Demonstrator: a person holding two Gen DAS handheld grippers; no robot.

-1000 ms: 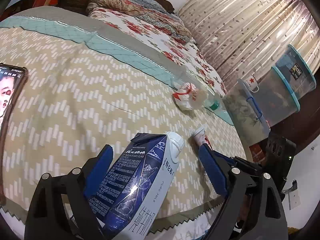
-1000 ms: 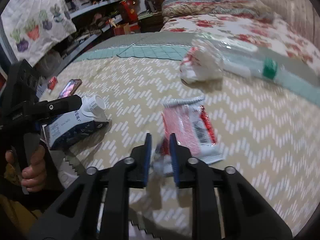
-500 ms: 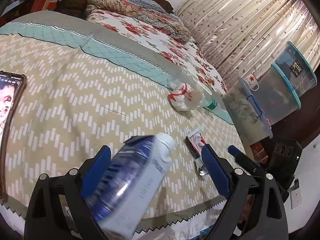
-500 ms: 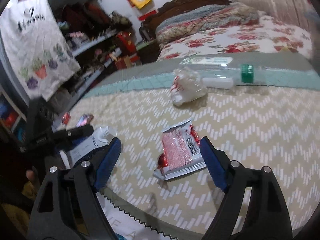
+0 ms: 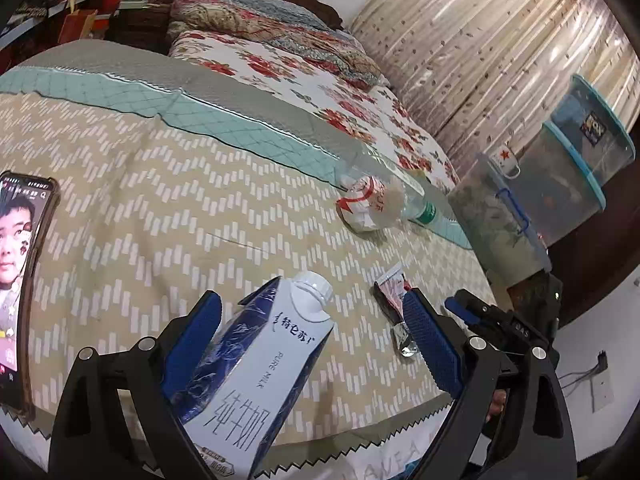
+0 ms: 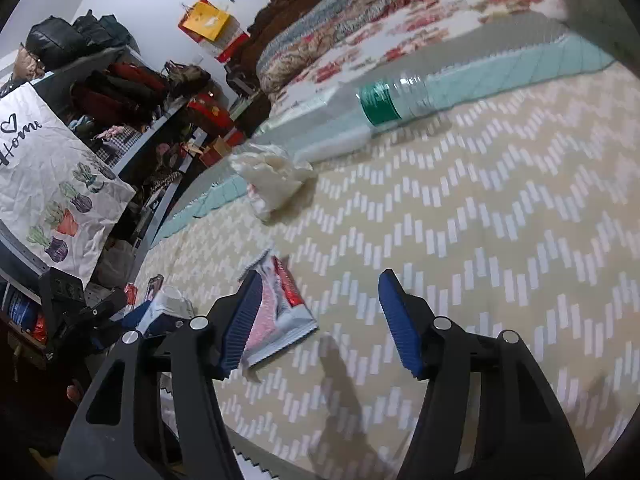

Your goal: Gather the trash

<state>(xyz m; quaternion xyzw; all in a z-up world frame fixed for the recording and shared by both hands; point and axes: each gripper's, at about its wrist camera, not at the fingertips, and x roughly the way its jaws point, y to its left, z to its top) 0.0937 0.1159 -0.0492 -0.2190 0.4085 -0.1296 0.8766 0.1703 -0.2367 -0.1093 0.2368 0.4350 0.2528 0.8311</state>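
A blue and white milk carton (image 5: pixel 256 372) lies on the bed between the wide-open fingers of my left gripper (image 5: pixel 312 344), leaning against the left finger; it also shows in the right wrist view (image 6: pixel 164 308). A red and silver snack wrapper (image 6: pixel 276 312) lies flat by the left finger of my open, empty right gripper (image 6: pixel 320 320); it also shows in the left wrist view (image 5: pixel 394 300). A crumpled white plastic bag (image 6: pixel 272 180) and a clear bottle with a green label (image 6: pixel 380 112) lie farther up the bed.
A phone (image 5: pixel 20 272) with a lit screen lies at the bed's left edge. Stacked clear storage boxes (image 5: pixel 560 184) stand beyond the bed's right side. Cluttered shelves (image 6: pixel 120 92) and a printed cloth (image 6: pixel 48 200) are at the left.
The right gripper has opened and let go of the snack wrapper, then swung right. The milk carton has shifted and turned between the left gripper's open fingers.
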